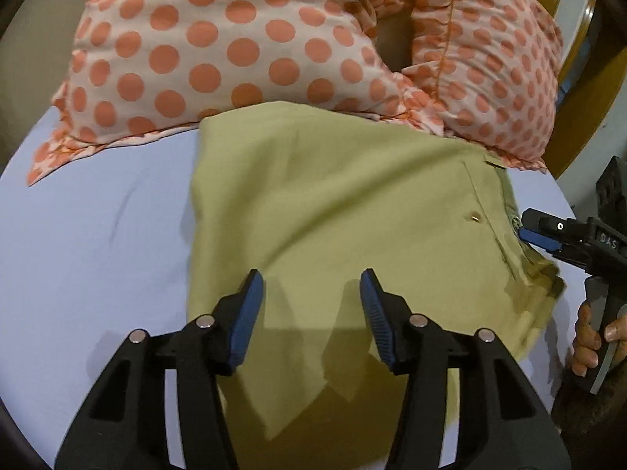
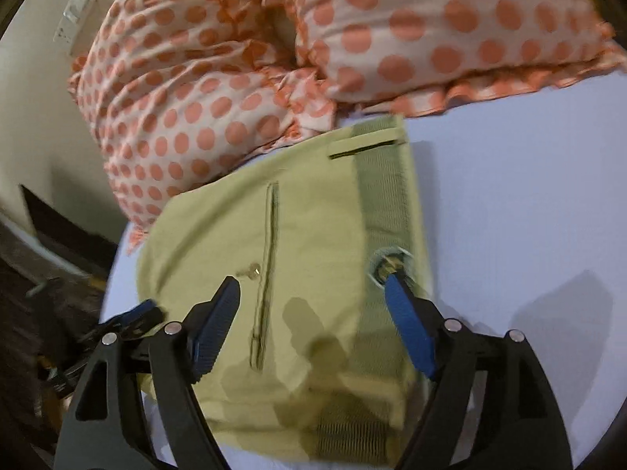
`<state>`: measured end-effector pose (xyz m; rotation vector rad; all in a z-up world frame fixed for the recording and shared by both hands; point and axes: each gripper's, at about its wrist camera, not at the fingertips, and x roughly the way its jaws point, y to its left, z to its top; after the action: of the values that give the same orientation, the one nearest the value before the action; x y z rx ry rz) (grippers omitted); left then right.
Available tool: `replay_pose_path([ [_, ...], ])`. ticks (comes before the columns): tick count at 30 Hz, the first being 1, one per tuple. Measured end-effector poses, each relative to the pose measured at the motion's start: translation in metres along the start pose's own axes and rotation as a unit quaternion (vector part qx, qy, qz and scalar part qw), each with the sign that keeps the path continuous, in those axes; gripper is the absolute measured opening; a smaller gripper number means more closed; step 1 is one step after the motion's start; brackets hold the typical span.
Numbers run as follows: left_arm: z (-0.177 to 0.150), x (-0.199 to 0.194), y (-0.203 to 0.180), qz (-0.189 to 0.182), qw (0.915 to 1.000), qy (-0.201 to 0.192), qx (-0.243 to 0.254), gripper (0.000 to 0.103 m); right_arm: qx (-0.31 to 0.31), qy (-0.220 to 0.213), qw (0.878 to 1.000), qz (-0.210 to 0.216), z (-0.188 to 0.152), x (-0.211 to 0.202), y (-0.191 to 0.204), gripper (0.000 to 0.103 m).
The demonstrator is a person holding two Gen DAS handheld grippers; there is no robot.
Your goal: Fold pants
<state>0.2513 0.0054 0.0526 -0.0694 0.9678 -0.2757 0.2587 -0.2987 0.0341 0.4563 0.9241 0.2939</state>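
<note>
Spread wide and gripping nothing, your left gripper (image 1: 311,286) hovers over the olive-green pants (image 1: 333,203), which lie folded into a compact stack on the pale blue sheet (image 1: 98,235); your right gripper (image 2: 311,293), equally parted, hangs over the ribbed waistband (image 2: 386,196). Expect light, limp cloth that slumps: pinch all layers at corners. Beyond sit the polka-dot pillows (image 1: 219,47).

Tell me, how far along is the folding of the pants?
The pants already lie on the sheet as a compact folded stack, waistband at one edge. Left gripper and right gripper hover with open jaws, holding nothing. Probably only smoothing remains.
</note>
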Motion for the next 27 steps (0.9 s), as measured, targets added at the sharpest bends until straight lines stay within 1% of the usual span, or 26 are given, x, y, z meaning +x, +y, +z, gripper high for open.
replay_pose_path([
  [1, -0.008, -0.012, -0.003, -0.001, 0.9999, -0.009, 0.007, 0.065, -0.019, -0.016, 1.0, -0.013, -0.006, -0.012, 0.007, 0.086],
  [2, -0.016, -0.021, -0.005, 0.004, 0.9998, -0.016, 0.014, 0.075, -0.042, -0.034, 0.998, -0.022, -0.016, -0.026, 0.015, 0.09],
  [3, -0.027, -0.033, -0.007, 0.013, 0.9994, -0.025, 0.022, 0.081, -0.065, -0.058, 0.996, -0.033, -0.031, -0.044, 0.023, 0.102],
  [4, -0.045, -0.05, -0.011, 0.028, 0.9985, -0.035, 0.03, 0.088, -0.079, -0.075, 0.993, -0.045, -0.043, -0.055, 0.029, 0.102],
  [5, -0.057, -0.058, -0.013, 0.033, 0.9982, -0.038, 0.032, 0.092, -0.088, -0.088, 0.991, -0.057, -0.057, -0.065, 0.034, 0.102],
  [6, -0.068, -0.065, -0.015, 0.037, 0.998, -0.038, 0.033, 0.093, -0.099, -0.094, 0.988, -0.072, -0.074, -0.073, 0.041, 0.102],
  [7, -0.085, -0.073, -0.017, 0.039, 0.9981, -0.035, 0.031, 0.095, -0.109, -0.086, 0.987, -0.085, -0.091, -0.075, 0.046, 0.102],
  [8, -0.097, -0.076, -0.02, 0.04, 0.9983, -0.031, 0.027, 0.096, -0.113, -0.077, 0.986, -0.093, -0.099, -0.072, 0.049, 0.102],
  [9, -0.105, -0.077, -0.021, 0.042, 0.9985, -0.025, 0.024, 0.097, -0.119, -0.066, 0.986, -0.099, -0.115, -0.069, 0.052, 0.102],
  [11, -0.124, -0.071, -0.025, 0.053, 0.9984, -0.006, 0.019, 0.097, -0.118, -0.051, 0.985, -0.113, -0.131, -0.06, 0.054, 0.102],
  [13, -0.132, -0.065, -0.028, 0.067, 0.9975, -0.001, 0.022, 0.097, -0.117, -0.037, 0.985, -0.118, -0.144, -0.049, 0.058, 0.102],
  [16, -0.139, -0.057, -0.029, 0.093, 0.9954, 0.006, 0.022, 0.098, -0.122, -0.029, 0.982, -0.139, -0.153, -0.041, 0.062, 0.102],
  [18, -0.141, -0.055, -0.026, 0.097, 0.995, 0.003, 0.02, 0.101, -0.13, -0.026, 0.98, -0.15, -0.159, -0.036, 0.066, 0.102],
  [20, -0.143, -0.054, -0.028, 0.105, 0.9942, 0.002, 0.024, 0.101, -0.134, -0.016, 0.978, -0.156, -0.164, -0.033, 0.068, 0.102],
  [23, -0.144, -0.054, -0.028, 0.106, 0.994, -0.007, 0.025, 0.101, -0.15, -0.016, 0.971, -0.187, -0.171, -0.029, 0.072, 0.102],
  [27, -0.146, -0.056, -0.028, 0.106, 0.994, -0.015, 0.026, 0.101, -0.143, -0.014, 0.971, -0.189, -0.172, -0.029, 0.071, 0.102],
])
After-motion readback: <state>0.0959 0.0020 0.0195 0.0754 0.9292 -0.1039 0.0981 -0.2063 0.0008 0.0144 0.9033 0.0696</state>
